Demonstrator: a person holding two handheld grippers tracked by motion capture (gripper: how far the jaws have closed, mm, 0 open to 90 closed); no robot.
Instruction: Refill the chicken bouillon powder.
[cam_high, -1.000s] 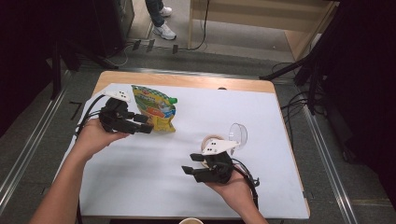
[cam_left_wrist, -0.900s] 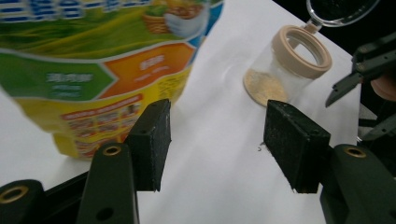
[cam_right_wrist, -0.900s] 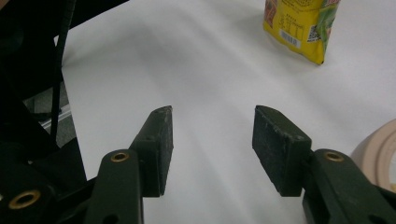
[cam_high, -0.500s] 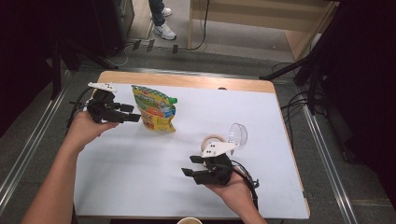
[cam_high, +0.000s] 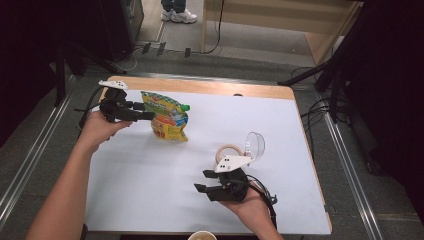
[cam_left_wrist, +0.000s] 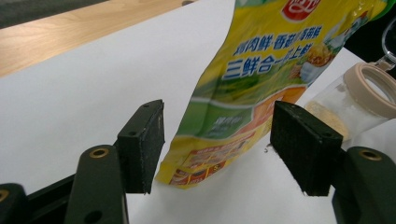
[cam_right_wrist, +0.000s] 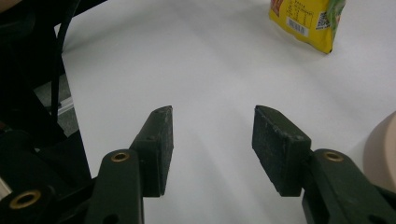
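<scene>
The table (cam_high: 150, 200) carries a white sheet, and on it the pouch (cam_high: 167, 116) stands upright near the far left, with the jar (cam_high: 239, 150) lying well apart towards the right, lid swung open. Our left gripper (cam_high: 145, 111) sits just beside the pouch; its jaws have just been opening and now stand released, the pouch's lower corner (cam_left_wrist: 210, 154) between them but unpressed. Our right gripper (cam_high: 205, 182) rests by the jar, jaws apart and empty. To regrip well, we should close lower on the pouch's flat edge — squarely, so it cannot topple. The jar's contents are hard to read — some pale powder, perhaps.
</scene>
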